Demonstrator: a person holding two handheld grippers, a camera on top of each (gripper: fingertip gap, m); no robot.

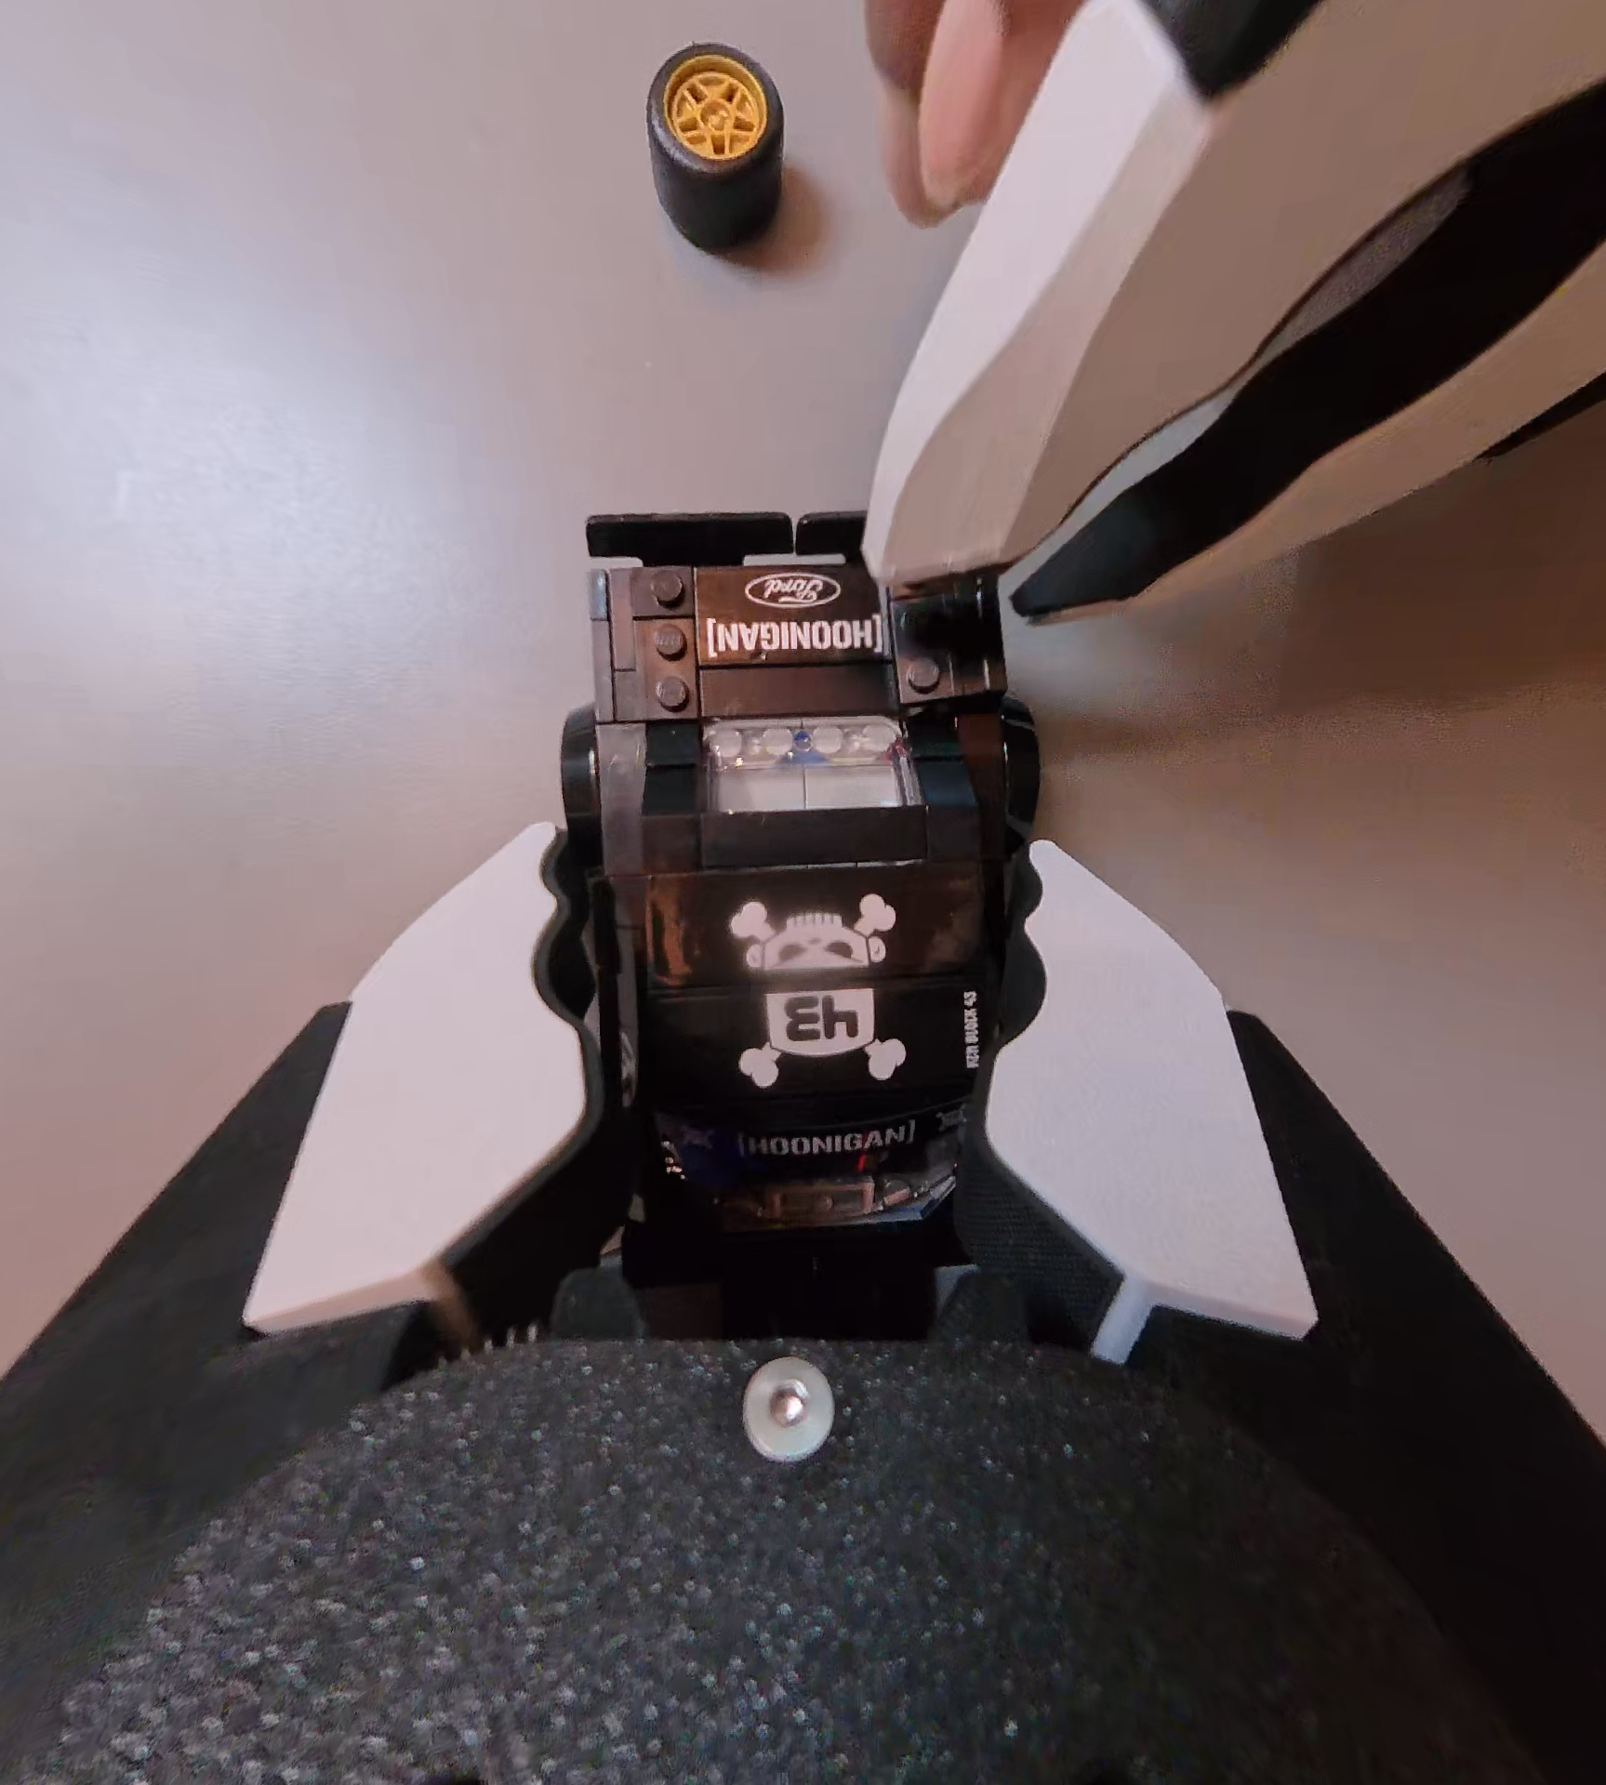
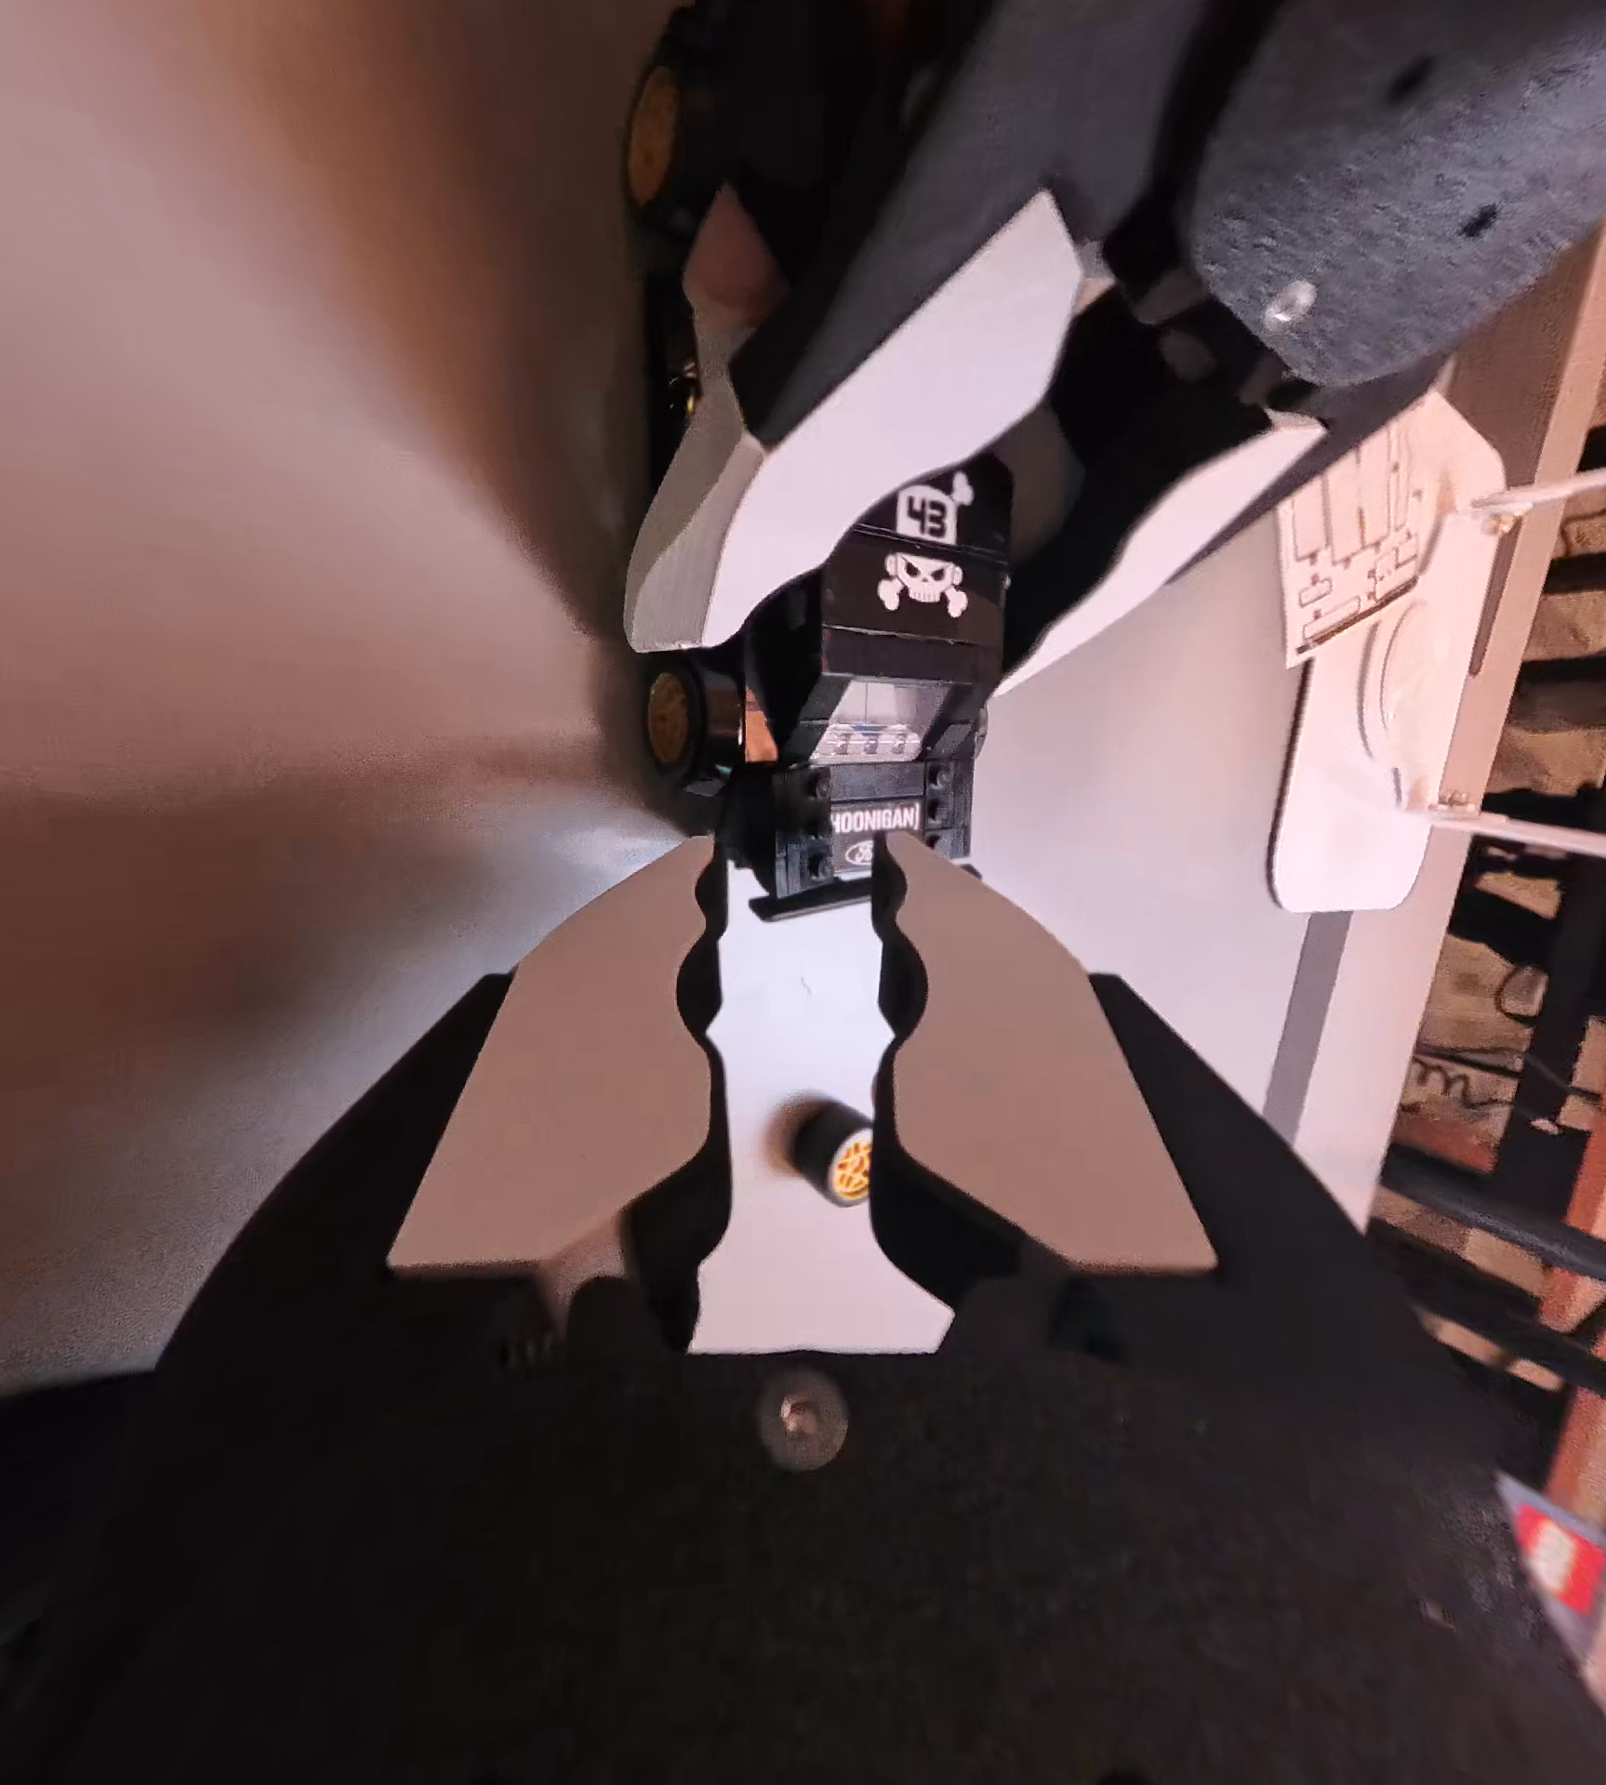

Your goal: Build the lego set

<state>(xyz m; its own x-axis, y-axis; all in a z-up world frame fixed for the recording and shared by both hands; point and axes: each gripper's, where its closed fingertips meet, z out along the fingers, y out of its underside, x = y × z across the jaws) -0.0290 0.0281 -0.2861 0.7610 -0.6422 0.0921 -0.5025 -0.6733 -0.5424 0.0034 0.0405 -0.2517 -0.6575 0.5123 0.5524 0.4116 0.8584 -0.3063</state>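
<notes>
A plain pale grey table (image 1: pixel 248 435) fills the near ground, lit softly with warm reflections. Beyond its right edge stand dark, cluttered shelves (image 2: pixel 1591 676) with brown wooden uprights, blurred and hard to read.

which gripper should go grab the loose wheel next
Right. The left gripper is shut on the black lego car, steadying it. The right gripper is open and empty, tips at the car's rear, and the loose wheel lies between its fingers.

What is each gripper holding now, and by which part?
The left gripper holds the black lego car by its two sides, around the roof. The right gripper holds nothing; its fingers are apart at the car's rear.
</notes>
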